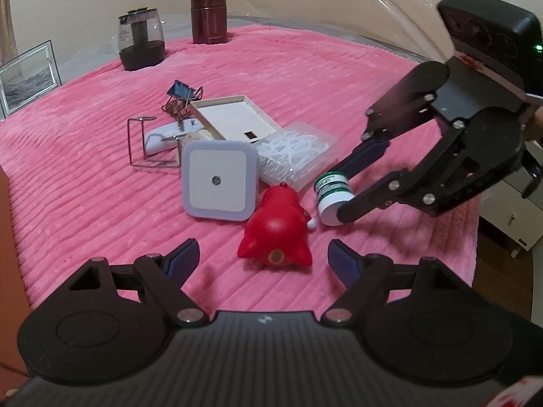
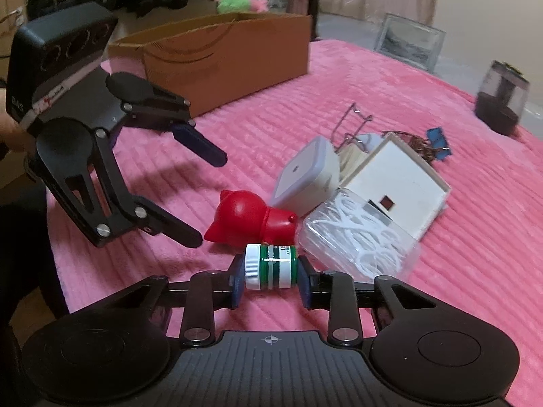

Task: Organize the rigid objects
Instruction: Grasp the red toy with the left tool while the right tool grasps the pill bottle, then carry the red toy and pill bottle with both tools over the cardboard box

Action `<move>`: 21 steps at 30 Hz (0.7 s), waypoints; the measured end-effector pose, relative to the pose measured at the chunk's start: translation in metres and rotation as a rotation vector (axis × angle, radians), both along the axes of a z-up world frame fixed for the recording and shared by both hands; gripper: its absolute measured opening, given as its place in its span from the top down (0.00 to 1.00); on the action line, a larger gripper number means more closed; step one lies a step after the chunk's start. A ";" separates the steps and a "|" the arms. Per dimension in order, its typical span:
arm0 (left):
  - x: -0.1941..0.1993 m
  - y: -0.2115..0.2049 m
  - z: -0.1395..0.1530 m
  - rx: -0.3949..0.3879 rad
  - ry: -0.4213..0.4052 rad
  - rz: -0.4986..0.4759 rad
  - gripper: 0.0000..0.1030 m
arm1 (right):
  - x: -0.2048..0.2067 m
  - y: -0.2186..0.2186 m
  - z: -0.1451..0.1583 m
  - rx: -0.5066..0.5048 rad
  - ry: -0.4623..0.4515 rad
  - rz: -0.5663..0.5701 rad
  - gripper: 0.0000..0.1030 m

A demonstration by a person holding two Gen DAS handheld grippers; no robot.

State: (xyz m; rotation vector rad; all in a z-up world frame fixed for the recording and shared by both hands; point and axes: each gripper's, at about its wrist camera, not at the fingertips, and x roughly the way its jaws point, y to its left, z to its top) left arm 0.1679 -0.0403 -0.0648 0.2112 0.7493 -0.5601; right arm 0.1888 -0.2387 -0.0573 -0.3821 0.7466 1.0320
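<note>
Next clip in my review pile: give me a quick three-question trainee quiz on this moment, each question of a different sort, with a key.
1. True or false: the right gripper is shut on the small green jar.
2. Multiple choice: what lies directly ahead of the open left gripper?
A. the red cat figure
B. the cardboard box
C. the blue binder clip
3. Fill in: the square white night light leans among a clutter of items on the pink ____.

Key:
1. True; its jaws press on the jar's two ends.
2. A; the figure lies on its side just beyond the fingertips.
3. Blanket.
</note>
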 end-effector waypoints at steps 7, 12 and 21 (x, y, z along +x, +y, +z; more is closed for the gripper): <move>0.009 -0.014 -0.003 0.019 -0.015 0.000 0.37 | -0.010 -0.026 0.005 0.063 0.014 -0.183 0.73; 0.014 -0.020 -0.006 0.029 -0.005 -0.006 0.48 | -0.019 -0.035 0.006 0.097 0.025 -0.263 0.73; 0.018 -0.024 -0.008 0.028 0.012 0.003 0.59 | -0.028 -0.039 0.004 0.128 0.039 -0.318 0.73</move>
